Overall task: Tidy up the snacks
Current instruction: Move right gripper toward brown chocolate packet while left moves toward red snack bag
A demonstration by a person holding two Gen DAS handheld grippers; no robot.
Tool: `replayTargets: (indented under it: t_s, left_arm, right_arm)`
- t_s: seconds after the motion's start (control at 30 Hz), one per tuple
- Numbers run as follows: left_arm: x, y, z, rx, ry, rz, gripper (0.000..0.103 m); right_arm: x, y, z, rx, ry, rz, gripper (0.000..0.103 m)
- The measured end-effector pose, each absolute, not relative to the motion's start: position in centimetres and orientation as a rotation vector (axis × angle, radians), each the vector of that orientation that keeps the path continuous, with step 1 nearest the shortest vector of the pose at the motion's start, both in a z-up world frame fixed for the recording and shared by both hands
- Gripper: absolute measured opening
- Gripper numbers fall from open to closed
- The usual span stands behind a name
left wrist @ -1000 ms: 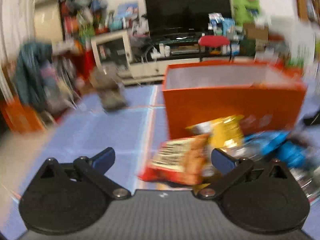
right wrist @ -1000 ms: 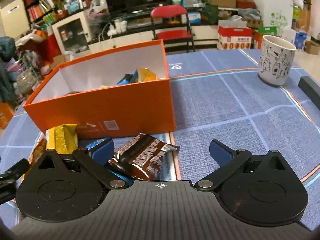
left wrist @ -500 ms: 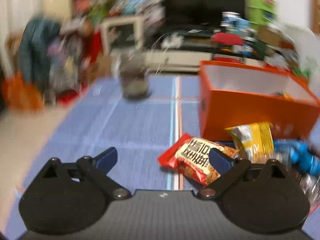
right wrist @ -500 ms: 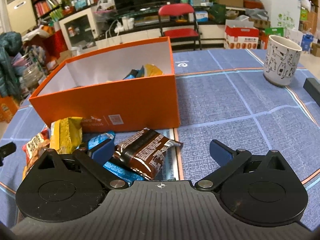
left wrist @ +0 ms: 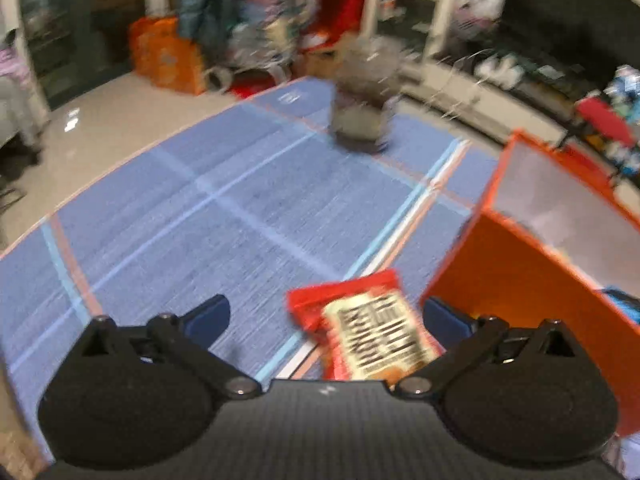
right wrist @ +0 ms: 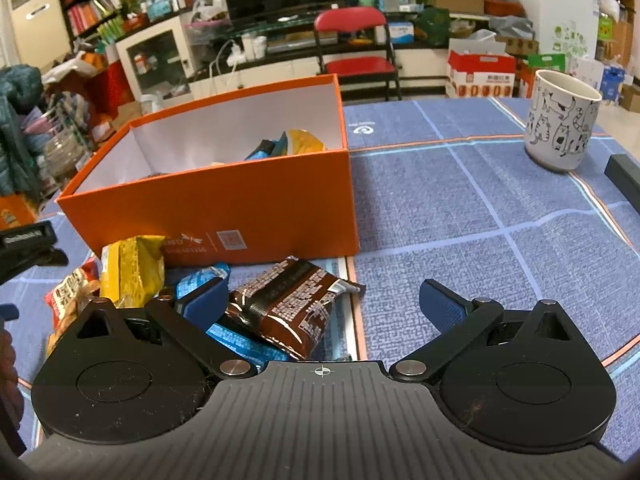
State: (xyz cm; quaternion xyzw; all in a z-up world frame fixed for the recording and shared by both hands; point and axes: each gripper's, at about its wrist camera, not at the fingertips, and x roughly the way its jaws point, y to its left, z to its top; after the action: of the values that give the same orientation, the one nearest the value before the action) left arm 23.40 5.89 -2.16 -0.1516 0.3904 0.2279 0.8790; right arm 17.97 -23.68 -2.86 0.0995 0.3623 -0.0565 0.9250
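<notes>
Snack packets are seen scattered on a blue mat [right wrist: 480, 208] in front of an orange box [right wrist: 248, 204], whose white interior already holds a few wrappers, one yellow-orange and one blue, against its far right corner. The left gripper [left wrist: 326, 314] is held with its jaws spread wide and nothing gripped; a red packet [left wrist: 368, 324] with a pale label lies on the mat between the blue fingers [left wrist: 208, 316], nearer the right one, just beside the box's left corner. This view is blurred, so contact between finger and packet cannot be judged. The right gripper [right wrist: 324, 304] is likewise held wide open and empty. A brown packet [right wrist: 292, 304] lies between its fingers, closer to the left one, resting partly on a blue packet [right wrist: 236, 336]. A yellow packet [right wrist: 132, 268] is leaned against the box front to the left, and the red packet is seen beyond it at the left edge. A white mug [right wrist: 560, 124] printed with cats stands well apart on the mat's far right, and a dark bar [right wrist: 624, 180] lies near it at the frame edge.
</notes>
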Motion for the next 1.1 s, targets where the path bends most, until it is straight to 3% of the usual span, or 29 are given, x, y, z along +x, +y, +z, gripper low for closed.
replayTargets:
  t_s: [0.17, 0.43, 0.73, 0.83, 0.97, 1.1]
  left_arm:
    - [22.4, 6.3, -2.8, -0.402, 0.806, 0.606, 0.102]
    - [23.8, 3.9, -4.3, -0.374, 0.832, 0.639, 0.102]
    - [22.5, 5.6, -4.6, -0.138, 0.832, 0.379, 0.102]
    - [21.1, 7.9, -4.4, -0.136, 0.851, 0.318, 0.102]
    - [19.1, 10.0, -3.1, -0.200, 0.832, 0.317, 0.102]
    - [18.8, 11.2, -1.7, -0.256, 0.764, 0.369, 0.102]
  right_arm:
    - [18.4, -25.2, -3.1, 0.301, 0.739, -0.179, 0.095]
    - [21.0, -25.5, -6.6, 0.535, 0.904, -0.226, 0.096]
    - [21.1, -26.0, -6.5, 0.313, 0.989, -0.171, 0.092]
    - [20.2, -27.1, -5.6, 0.155, 0.956, -0.223, 0.088]
    - [18.1, -30.4, -3.5, 0.320, 0.841, -0.230, 0.090]
    - [17.9, -30.9, -3.1, 0.301, 0.800, -0.268, 0.090]
